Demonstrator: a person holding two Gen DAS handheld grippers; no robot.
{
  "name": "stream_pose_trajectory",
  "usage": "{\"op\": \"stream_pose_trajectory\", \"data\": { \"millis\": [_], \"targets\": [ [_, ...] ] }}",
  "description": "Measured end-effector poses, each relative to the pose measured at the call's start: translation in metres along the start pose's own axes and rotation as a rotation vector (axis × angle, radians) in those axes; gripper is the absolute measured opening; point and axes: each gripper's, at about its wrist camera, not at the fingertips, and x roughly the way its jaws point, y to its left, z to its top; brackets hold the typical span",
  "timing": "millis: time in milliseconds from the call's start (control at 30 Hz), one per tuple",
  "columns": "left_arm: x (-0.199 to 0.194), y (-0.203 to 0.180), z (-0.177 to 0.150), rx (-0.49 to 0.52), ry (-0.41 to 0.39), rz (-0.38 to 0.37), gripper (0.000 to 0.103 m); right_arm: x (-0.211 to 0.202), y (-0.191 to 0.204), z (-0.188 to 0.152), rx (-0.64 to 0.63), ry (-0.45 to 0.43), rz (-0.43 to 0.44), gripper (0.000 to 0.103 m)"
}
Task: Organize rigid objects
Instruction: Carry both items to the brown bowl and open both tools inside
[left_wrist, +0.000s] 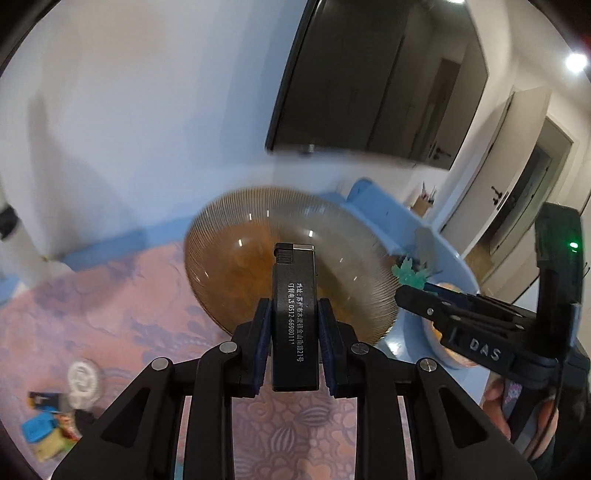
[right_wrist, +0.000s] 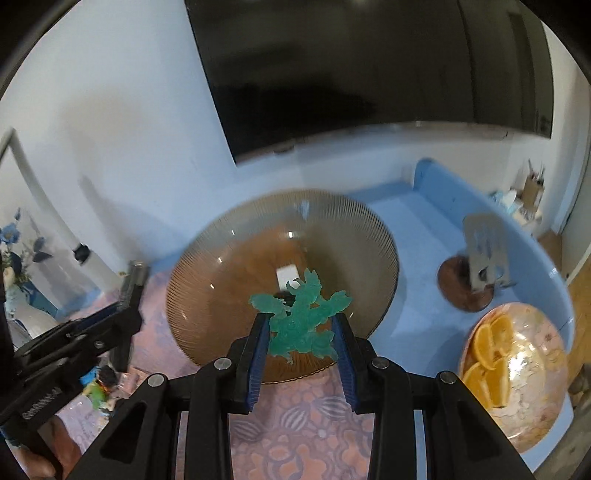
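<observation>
Underneath both grippers a pink floral tablecloth (right_wrist: 295, 435) is covering the near part of a blue table (right_wrist: 417, 236), whose raised blue rim is curving round to the right. Behind it a pale wall is carrying a large dark television (right_wrist: 369, 74), and a doorway is showing at the far right of the left wrist view.

Sitting on the table, a ribbed amber glass bowl (right_wrist: 229, 280) is lying just ahead of both tools; something small and white is showing inside it, too blurred to name. To its right a dark wooden base (right_wrist: 461, 284) is bearing an upright metal piece, and nearer, a patterned plate (right_wrist: 517, 369) is holding orange slices (right_wrist: 487, 354). Small coloured items (left_wrist: 48, 428) are lying scattered on the cloth at the left.

Clenched, the left gripper (left_wrist: 293, 314) is grasping a black lighter (left_wrist: 294, 306) upright above the bowl's near edge. Likewise closed, the right gripper (right_wrist: 300, 321) is pinching a flat teal flower-shaped piece (right_wrist: 301, 317) over the bowl's near rim.
</observation>
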Motion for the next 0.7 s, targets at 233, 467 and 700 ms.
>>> {"op": "stream_pose_trajectory", "data": {
  "millis": [233,467,700],
  "targets": [
    [0.035,-0.001,-0.002,0.005,0.053,0.003,0.021,0.023,-0.001,-0.004,-0.016,0.035,-0.035,0.034],
    [0.016,-0.004,0.006,-0.006,0.019,0.010,0.045,0.035,-0.008,0.002,-0.010,0.054,-0.101,0.041],
    [-0.075,0.007,-0.006,-0.012,-0.120,0.016,0.048,-0.015,0.003,-0.001,-0.019,-0.032,-0.076,0.049]
  ]
}}
